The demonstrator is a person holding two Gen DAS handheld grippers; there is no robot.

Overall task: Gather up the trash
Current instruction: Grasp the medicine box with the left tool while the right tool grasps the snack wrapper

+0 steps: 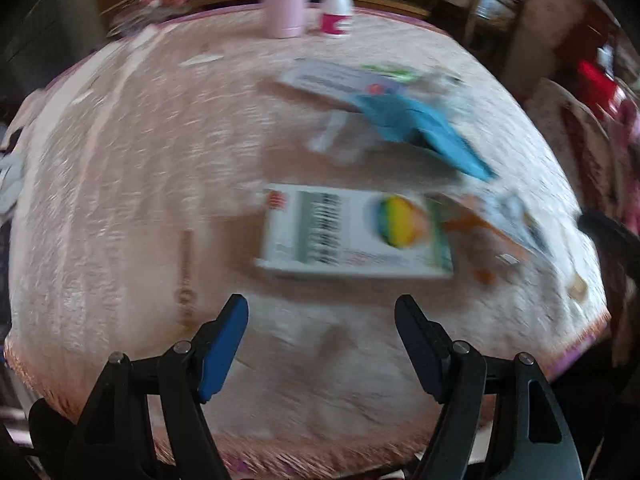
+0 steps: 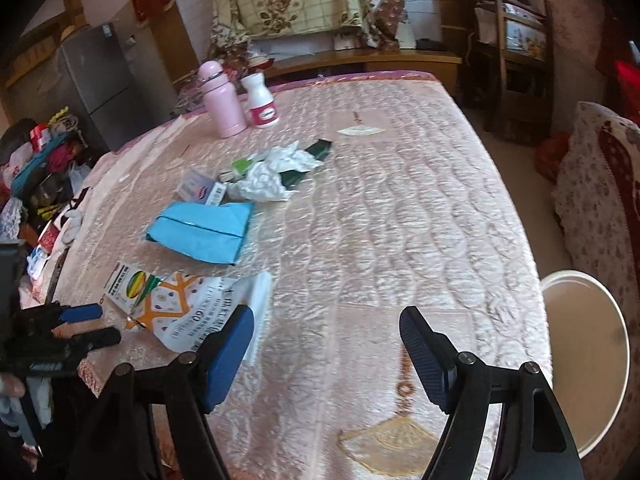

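Trash lies on the pink quilted table (image 2: pixel 400 200): crumpled white tissue (image 2: pixel 272 172), a blue paper pack (image 2: pixel 204 232), a white box with a rainbow circle (image 2: pixel 132 284), an orange-and-white wrapper (image 2: pixel 192 312) and a small box (image 2: pixel 200 186). My right gripper (image 2: pixel 326 316) is open over bare cloth, just right of the wrapper. My left gripper (image 2: pixel 100 324) is at the table's left edge by the rainbow box. In the blurred left wrist view, the left gripper (image 1: pixel 322 308) stands open, a little short of the rainbow box (image 1: pixel 356 232), with the blue pack (image 1: pixel 424 128) beyond.
A pink bottle (image 2: pixel 222 100) and a white bottle (image 2: pixel 262 100) stand at the far edge. A white round bin (image 2: pixel 584 360) sits on the floor at the table's right side, next to a floral chair (image 2: pixel 600 200). Clutter is piled left of the table.
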